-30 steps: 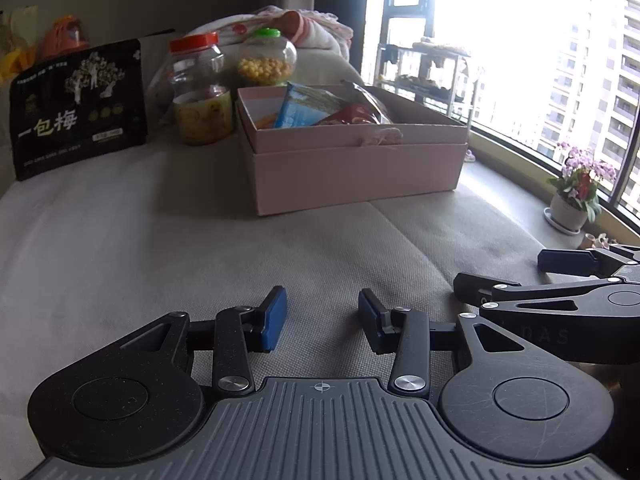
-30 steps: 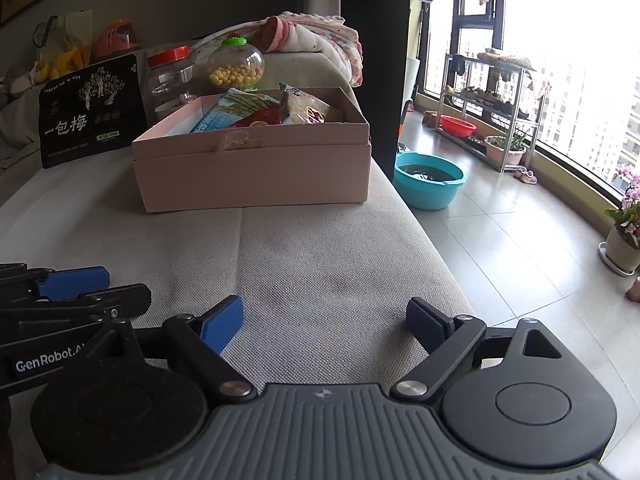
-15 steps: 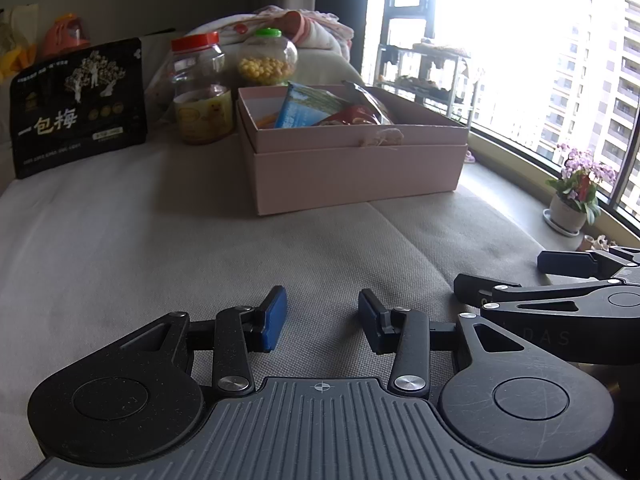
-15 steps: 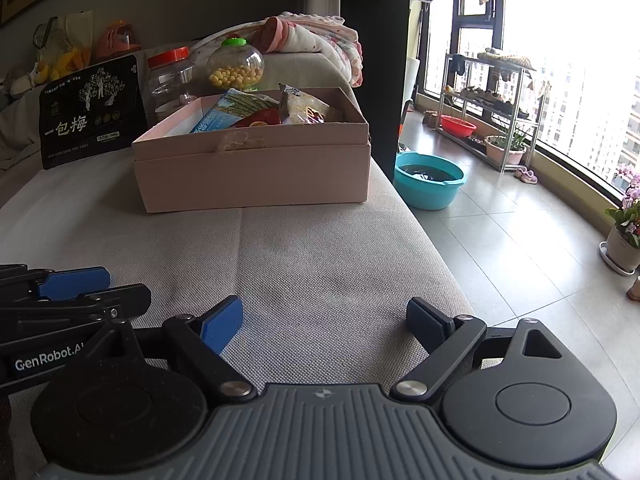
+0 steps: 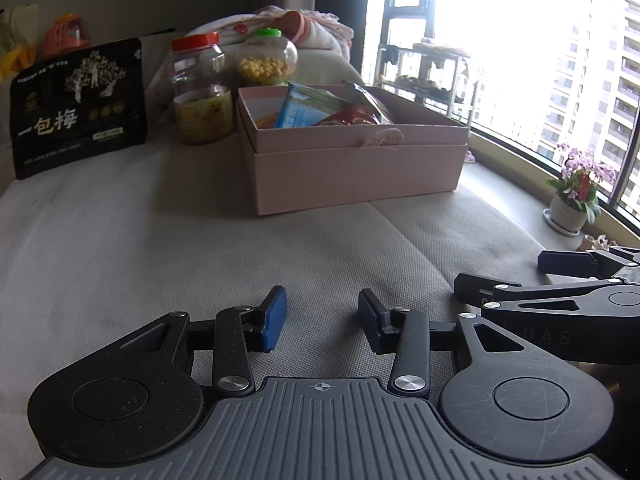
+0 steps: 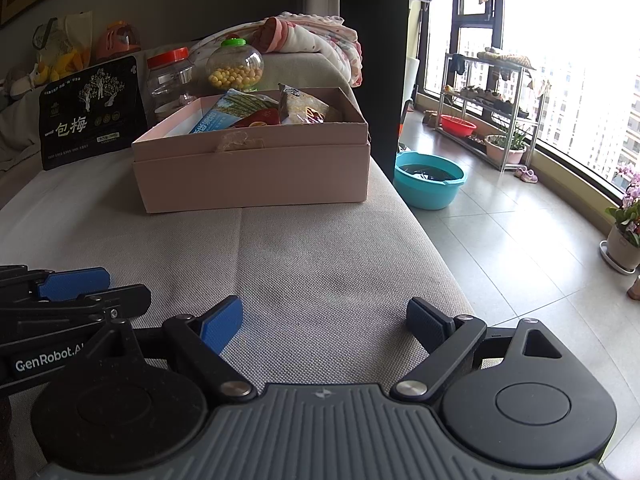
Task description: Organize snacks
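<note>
A pink open box (image 5: 352,176) (image 6: 252,172) sits on the grey cushion and holds several snack packets, a blue one (image 5: 308,106) (image 6: 232,114) among them. Behind it stand a black pouch with white characters (image 5: 78,108) (image 6: 92,112), a red-lidded jar (image 5: 200,88) (image 6: 170,76) and a green-lidded jar of yellow balls (image 5: 266,60) (image 6: 236,66). My left gripper (image 5: 322,316) hovers low over the near cushion, open and empty. Beside it on the right, my right gripper (image 6: 324,320) is open wider, also empty. Both are well short of the box.
The cushion (image 6: 320,264) ends at its right edge, with tiled floor beyond. On the floor are a teal basin (image 6: 430,180), a metal rack (image 6: 492,112) and a potted flower (image 5: 576,196). Folded blankets (image 6: 316,44) lie behind the jars.
</note>
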